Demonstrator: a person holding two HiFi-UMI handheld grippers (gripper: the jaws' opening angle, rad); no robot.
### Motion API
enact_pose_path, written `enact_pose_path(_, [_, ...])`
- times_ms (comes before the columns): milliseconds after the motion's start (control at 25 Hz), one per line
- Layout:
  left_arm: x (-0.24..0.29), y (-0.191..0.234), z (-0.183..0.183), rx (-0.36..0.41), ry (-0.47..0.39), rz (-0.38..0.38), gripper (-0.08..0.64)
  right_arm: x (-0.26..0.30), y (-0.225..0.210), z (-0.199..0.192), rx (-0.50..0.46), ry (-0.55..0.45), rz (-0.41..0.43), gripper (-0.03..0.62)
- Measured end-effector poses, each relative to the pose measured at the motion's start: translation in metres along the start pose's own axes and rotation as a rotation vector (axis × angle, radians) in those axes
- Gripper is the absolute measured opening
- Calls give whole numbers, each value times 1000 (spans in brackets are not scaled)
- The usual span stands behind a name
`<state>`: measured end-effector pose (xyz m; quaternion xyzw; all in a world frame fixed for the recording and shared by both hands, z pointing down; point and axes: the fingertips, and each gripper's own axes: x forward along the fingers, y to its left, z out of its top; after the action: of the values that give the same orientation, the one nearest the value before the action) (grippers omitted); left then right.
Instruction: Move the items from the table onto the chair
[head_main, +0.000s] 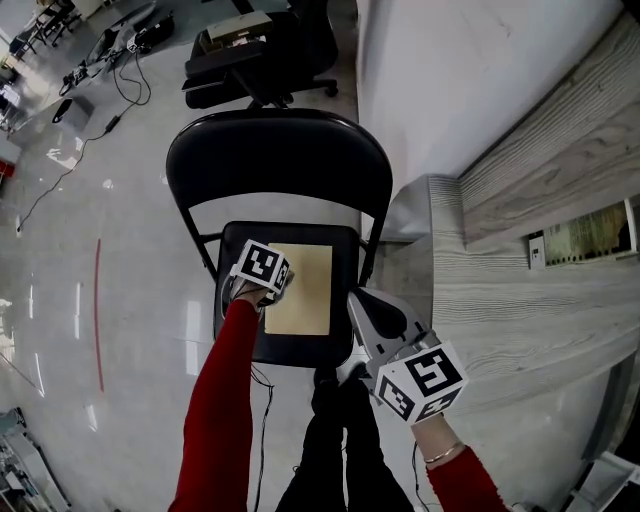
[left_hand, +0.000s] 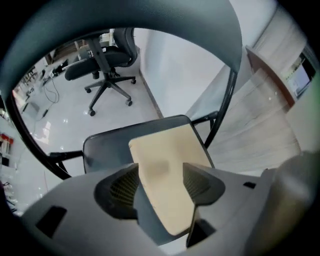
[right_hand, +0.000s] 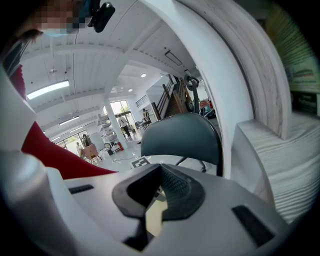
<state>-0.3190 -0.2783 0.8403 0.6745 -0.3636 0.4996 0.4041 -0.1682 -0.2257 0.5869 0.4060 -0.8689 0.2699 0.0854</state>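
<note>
While wide around one board (head_main: 302, 290) on one chair (head_main: 280, 160), left gripper (left_hand: 160, 187) jaws; right gripper (right_hand: 159, 185) jaws together.

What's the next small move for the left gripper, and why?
Probably lift the left gripper straight up, clear of the beige board. The board looks flat on the chair seat, and the jaws stand apart around its edge without pressing it.

Matt tan card-like sheet (head_main: 300, 290), chair (head_main: 280, 160) with dull black padding, glossy floor (head_main: 100, 200), pale wood-grain table (head_main: 520, 300)
</note>
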Motion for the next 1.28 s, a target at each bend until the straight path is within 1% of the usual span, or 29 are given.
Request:
enact_pose_path(40, [-2,2,-1,9,-6,19,277,-2,0,-1,2,3,1,12])
enact_pose_path(120, [-9,1,-3,-11,-46,18,248,-5,3,0,5,5,2,12])
enact_pose_path(160, [-15,1,-2,-23,-79,18,241,-6,4,2,5,3,2,12])
enact_pose_path(200, [-23,0,0,-31,-126,24,218,-7,6,4,4,-1,2,12])
enact_pose_path(240, [-36,-1,3,-36,-189,32,184,-8,7,8,2,-6,3,12])
enact_pose_path(280, [-53,-4,7,-42,-269,43,168,-9,9,12,-1,-14,4,12])
enact_pose_path(320, [-76,-9,12,-47,-360,58,135,-11,12,18,-3,-23,7,12])
enact_pose_path(440, [-163,-31,20,-54,-647,120,30,-25,25,45,-19,-68,23,12])
enact_pose_path(480, [-193,-43,22,-52,-737,131,11,-32,32,56,-28,-87,30,12])
enact_pose_path(560, [-249,-72,22,-31,-887,128,11,-48,45,76,-48,-122,45,12])
enact_pose_path(680, [-318,-118,17,36,-1031,118,11,-75,65,98,-94,-160,56,12])
enact_pose_path(800, [-373,-156,13,100,-1131,92,9,-101,81,114,-150,-188,58,12])
enact_pose_path(880, [-403,-177,7,137,-1175,72,9,-119,91,121,-168,-207,63,12])
enact_pose_path(960, [-427,-198,-2,156,-1204,35,9,-137,97,126,-164,-231,63,12])
enact_pose_path(1040, [-442,-216,-12,164,-1221,-1,9,-154,99,130,-151,-254,51,12])
enact_pose_path(1120, [-452,-230,-21,159,-1240,-20,9,-171,99,132,-149,-267,30,12])
enact_pose_path(1200, [-458,-239,-30,145,-1269,-38,9,-185,100,130,-153,-275,10,12])
enact_pose_path(1280, [-461,-245,-34,137,-1281,-51,9,-197,100,129,-158,-286,-8,12])
